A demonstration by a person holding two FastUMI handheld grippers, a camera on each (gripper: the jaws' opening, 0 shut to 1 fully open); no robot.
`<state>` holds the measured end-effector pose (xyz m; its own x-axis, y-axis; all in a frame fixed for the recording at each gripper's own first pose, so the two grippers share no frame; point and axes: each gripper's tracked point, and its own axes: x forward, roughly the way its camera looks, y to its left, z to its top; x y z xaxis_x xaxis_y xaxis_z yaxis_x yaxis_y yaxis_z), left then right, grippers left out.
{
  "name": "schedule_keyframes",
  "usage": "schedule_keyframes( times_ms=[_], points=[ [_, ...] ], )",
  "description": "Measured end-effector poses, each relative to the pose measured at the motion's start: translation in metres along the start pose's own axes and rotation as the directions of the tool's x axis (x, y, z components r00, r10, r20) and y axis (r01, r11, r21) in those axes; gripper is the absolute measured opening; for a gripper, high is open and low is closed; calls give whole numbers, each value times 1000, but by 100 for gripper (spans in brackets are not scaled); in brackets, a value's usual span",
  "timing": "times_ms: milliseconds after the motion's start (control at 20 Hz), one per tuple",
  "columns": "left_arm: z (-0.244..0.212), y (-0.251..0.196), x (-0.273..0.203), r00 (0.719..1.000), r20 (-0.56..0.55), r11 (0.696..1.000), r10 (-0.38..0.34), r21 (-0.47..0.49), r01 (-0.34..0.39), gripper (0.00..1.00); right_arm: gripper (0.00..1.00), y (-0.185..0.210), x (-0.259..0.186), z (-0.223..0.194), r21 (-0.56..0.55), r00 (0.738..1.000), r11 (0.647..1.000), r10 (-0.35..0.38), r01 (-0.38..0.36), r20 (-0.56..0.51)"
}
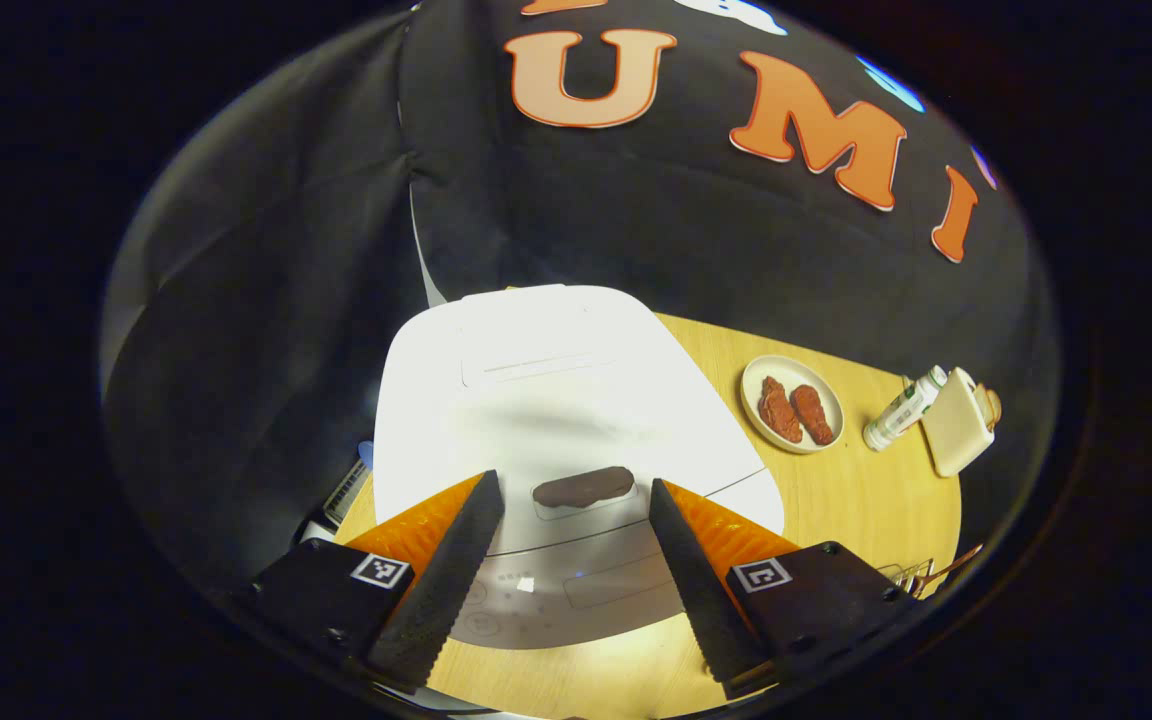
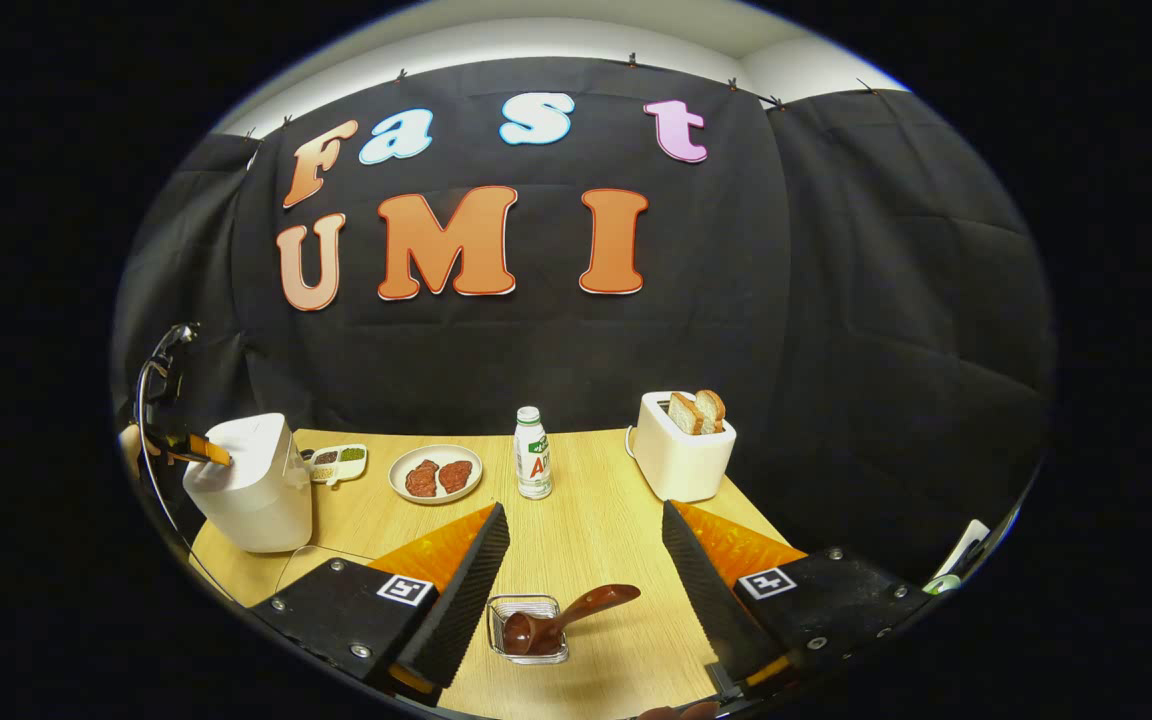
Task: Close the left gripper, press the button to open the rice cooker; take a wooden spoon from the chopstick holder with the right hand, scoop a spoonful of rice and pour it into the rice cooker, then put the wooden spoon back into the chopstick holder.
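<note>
1. My left gripper (image 1: 576,520) hangs with its jaws spread wide, straddling the dark oblong button (image 1: 583,486) on the front of the white, rounded rice cooker (image 1: 556,400); the lid lies shut.
2. My right gripper (image 2: 586,560) is likewise spread and holds nothing; between its fingers stands the small clear chopstick holder (image 2: 526,628), with the brown wooden spoon (image 2: 561,615) leaning in it, handle up to the right.
3. Judgement: a shut lid and a stowed spoon fit either the press to come or a finished round with the lid down again; I cannot tell which.
4. Farther off: a pale plate with two red-brown pieces (image 2: 435,473), a white bottle (image 2: 533,453), and a white toaster holding bread (image 2: 683,445).
5. Surface: a light wooden table (image 2: 596,520); black cloth walls behind.
</note>
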<state>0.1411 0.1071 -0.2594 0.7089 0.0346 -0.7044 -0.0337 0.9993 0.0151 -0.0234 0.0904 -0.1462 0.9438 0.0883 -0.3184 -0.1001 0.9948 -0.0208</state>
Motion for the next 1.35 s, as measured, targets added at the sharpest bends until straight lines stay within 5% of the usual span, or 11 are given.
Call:
schedule_keyframes(
  times_ms=[400, 700, 950, 1350],
  points=[
    [0, -7, -16, 999, 39, 999, 3, 47, -5, 100, 95, -1, -14, 3, 17, 1000, 1000, -1, 1, 13],
    [42, 2, -81, 979, 206, 991, -6, 133, -22, 100, 95, 4, -31, 44, -6, 997, 1000, 8, -8, 81],
    [103, 7, -174, 917, 395, 993, -49, 114, 4, 100, 95, 9, -48, 100, -63, 982, 998, 9, 2, 187],
    [148, 29, -310, 767, 638, 998, -66, 50, 45, 100, 95, 39, -87, 160, -59, 950, 997, 60, -44, 307]
  ],
)
